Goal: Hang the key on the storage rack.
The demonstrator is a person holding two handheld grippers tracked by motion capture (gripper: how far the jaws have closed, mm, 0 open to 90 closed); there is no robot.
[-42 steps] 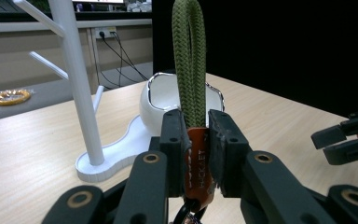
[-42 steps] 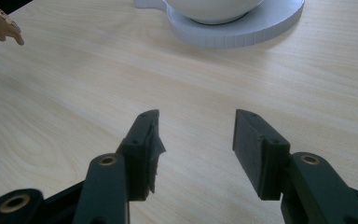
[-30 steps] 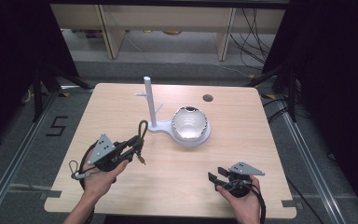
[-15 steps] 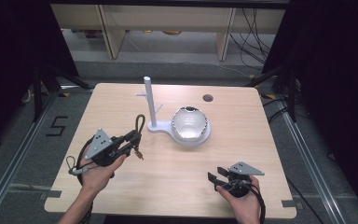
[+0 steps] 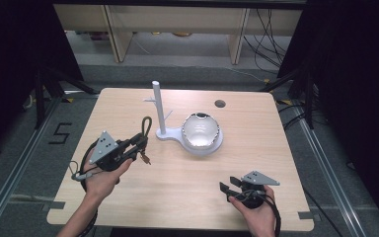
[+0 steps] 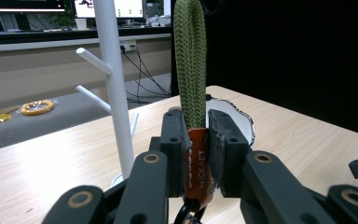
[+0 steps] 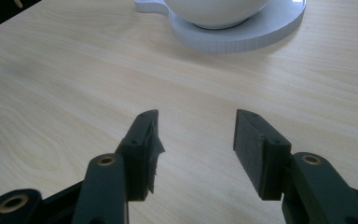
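Observation:
My left gripper [image 5: 137, 143] is shut on a keychain strap [image 6: 190, 60]: an olive-green braided loop with an orange tag [image 6: 199, 163] pinched between the pads. The loop [image 5: 145, 126] stands up from the jaws and a metal clip dangles below. It is held above the table, left of the white peg stand [image 5: 158, 106], whose post with side pegs [image 6: 114, 79] rises just beyond the loop. My right gripper [image 5: 229, 185] rests low near the front right of the table, its jaws [image 7: 196, 140] open over bare wood.
A white bowl [image 5: 201, 131] sits on the stand's round base [image 7: 242, 30], right of the post. A small dark disc [image 5: 220, 103] lies near the table's far edge. Bare wooden tabletop [image 5: 177, 182] spans between the two hands.
My left hand has drifted slightly left and lifted the strap a little, the loop now standing more upright. The right gripper has stayed put.

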